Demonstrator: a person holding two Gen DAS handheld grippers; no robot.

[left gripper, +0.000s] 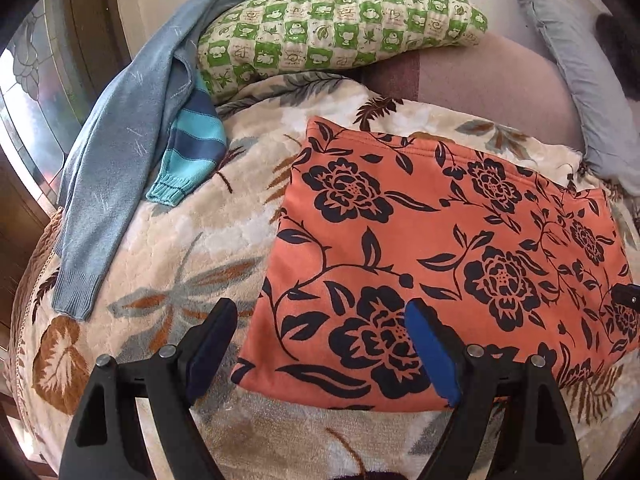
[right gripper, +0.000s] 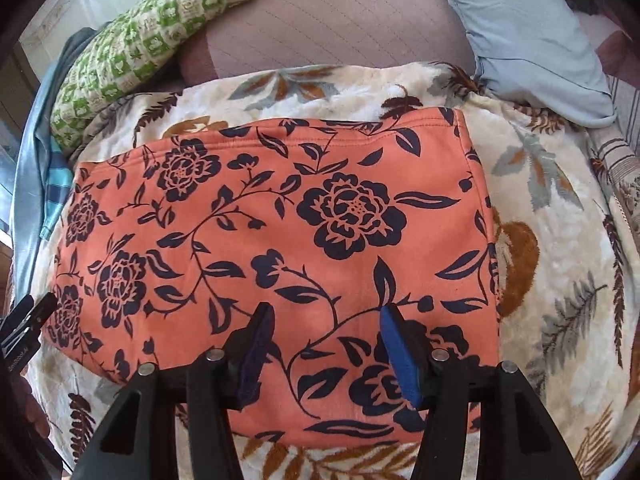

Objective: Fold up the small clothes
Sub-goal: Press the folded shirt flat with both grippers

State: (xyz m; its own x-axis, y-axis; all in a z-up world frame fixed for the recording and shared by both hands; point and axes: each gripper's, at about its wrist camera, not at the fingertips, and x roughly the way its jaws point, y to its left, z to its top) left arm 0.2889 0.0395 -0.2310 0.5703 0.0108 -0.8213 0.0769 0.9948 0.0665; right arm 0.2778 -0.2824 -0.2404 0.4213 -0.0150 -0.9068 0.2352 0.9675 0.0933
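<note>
An orange garment with dark flower print [left gripper: 420, 240] [right gripper: 280, 240] lies flat as a folded rectangle on a cream leaf-patterned blanket [left gripper: 192, 248] [right gripper: 560, 240]. My left gripper [left gripper: 320, 308] hangs over the garment's near left corner. It is open: the left finger is over the blanket, the right finger over the cloth, and nothing is pinched. My right gripper [right gripper: 326, 312] hovers above the garment's near edge, right of its middle. Its blue pads stand apart and hold nothing.
A grey-blue sweater [left gripper: 120, 152] and a teal striped knit [left gripper: 196, 148] lie at the blanket's left edge. A green checked pillow [left gripper: 340, 24] [right gripper: 152, 36], a mauve cushion [left gripper: 492, 80] and a pale blue pillow [left gripper: 580, 80] [right gripper: 528, 28] sit behind. A window is far left.
</note>
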